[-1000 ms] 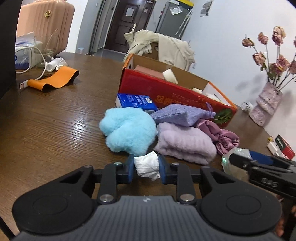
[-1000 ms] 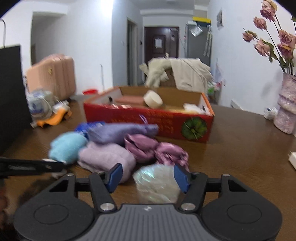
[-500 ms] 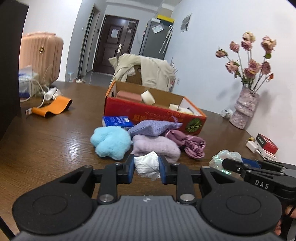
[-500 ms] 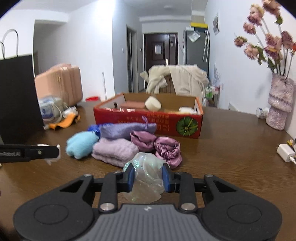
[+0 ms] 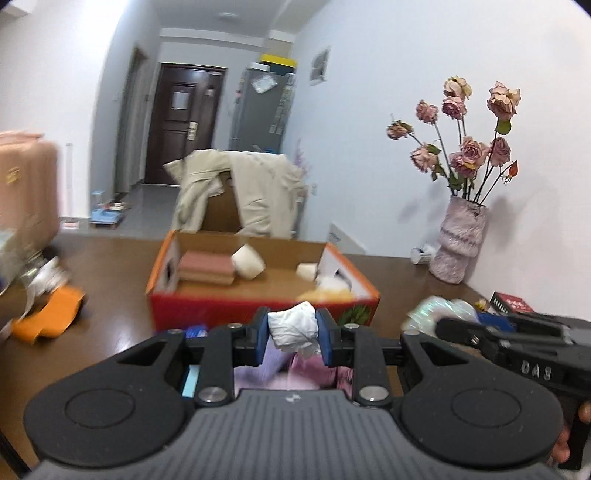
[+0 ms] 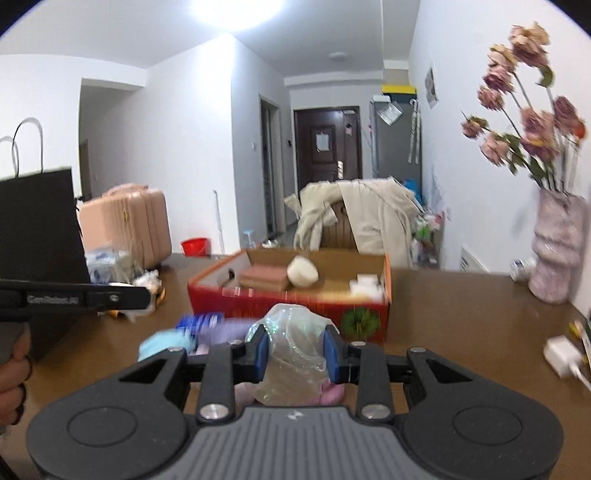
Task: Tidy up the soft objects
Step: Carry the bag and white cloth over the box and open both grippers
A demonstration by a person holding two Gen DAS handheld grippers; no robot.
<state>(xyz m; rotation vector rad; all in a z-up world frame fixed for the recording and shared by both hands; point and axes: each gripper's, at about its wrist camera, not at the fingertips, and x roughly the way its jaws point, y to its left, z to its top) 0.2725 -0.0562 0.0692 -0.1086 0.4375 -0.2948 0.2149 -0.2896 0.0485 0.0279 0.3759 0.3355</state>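
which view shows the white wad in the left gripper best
The left wrist view: the white wad sits centred and sharp, pinched in the left gripper, in front of the red box. In the right wrist view only a blurred white scrap shows by the left gripper's finger, at the frame's left.

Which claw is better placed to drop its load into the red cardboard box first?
Probably left: the left claw, holding the white crumpled cloth, looks nearer the red cardboard box; the right claw looks farther back.

Bright even indoor light, ceiling lamp (image 6: 236, 14) blown out to glare in right view, strong fisheye bending at edges, motion blur smearing flowers (image 6: 524, 122) and near table clutter
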